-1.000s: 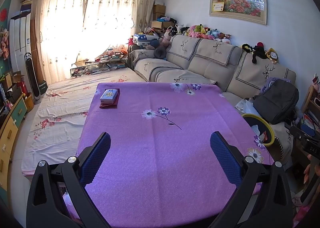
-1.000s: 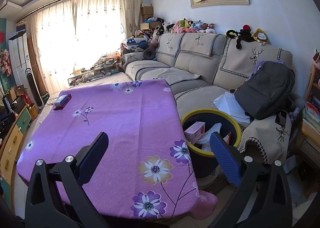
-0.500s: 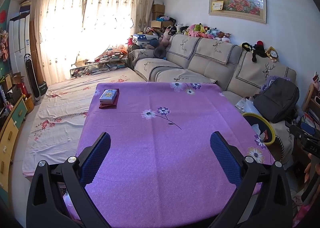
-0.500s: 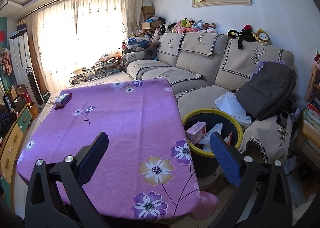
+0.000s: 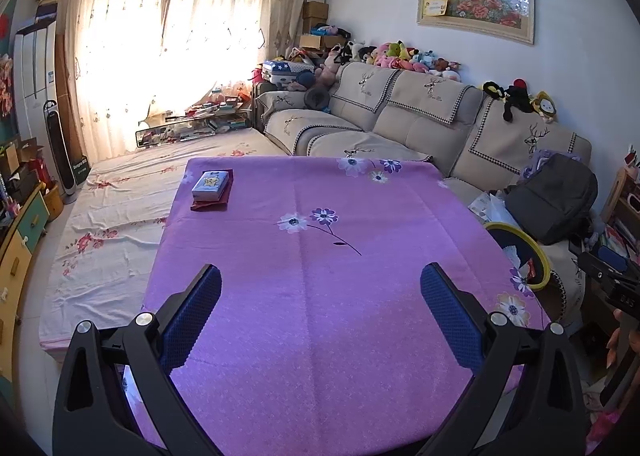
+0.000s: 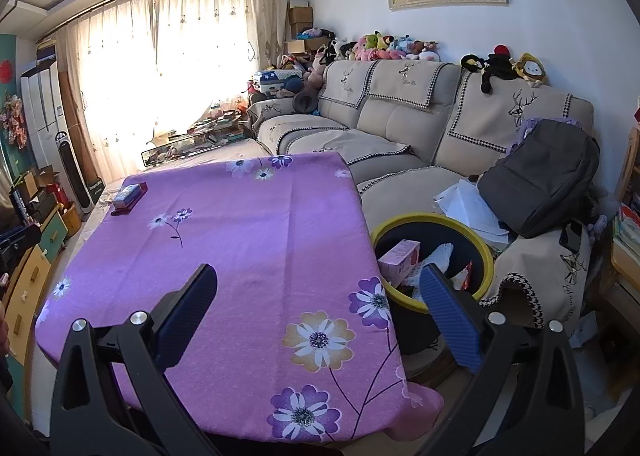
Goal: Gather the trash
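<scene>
A yellow-rimmed dark trash bin (image 6: 486, 252) stands right of the table, holding a pink box (image 6: 398, 259), white crumpled paper and a red wrapper. It also shows in the left wrist view (image 5: 538, 256). My left gripper (image 5: 320, 276) is open and empty above the near part of the purple floral tablecloth (image 5: 320, 256). My right gripper (image 6: 320, 280) is open and empty over the table's near right part, its right finger in front of the bin. A blue box on a red book (image 5: 211, 186) lies at the table's far left corner, also seen in the right wrist view (image 6: 129, 195).
A beige sofa (image 6: 400, 128) runs along the wall with a grey backpack (image 6: 540, 180) and papers (image 6: 468, 204) on it. A floral-covered platform (image 5: 112, 216) lies left of the table. Drawers (image 5: 20, 240) line the left wall.
Both views have shifted very slightly; both grippers stay open and empty and the objects have not moved.
</scene>
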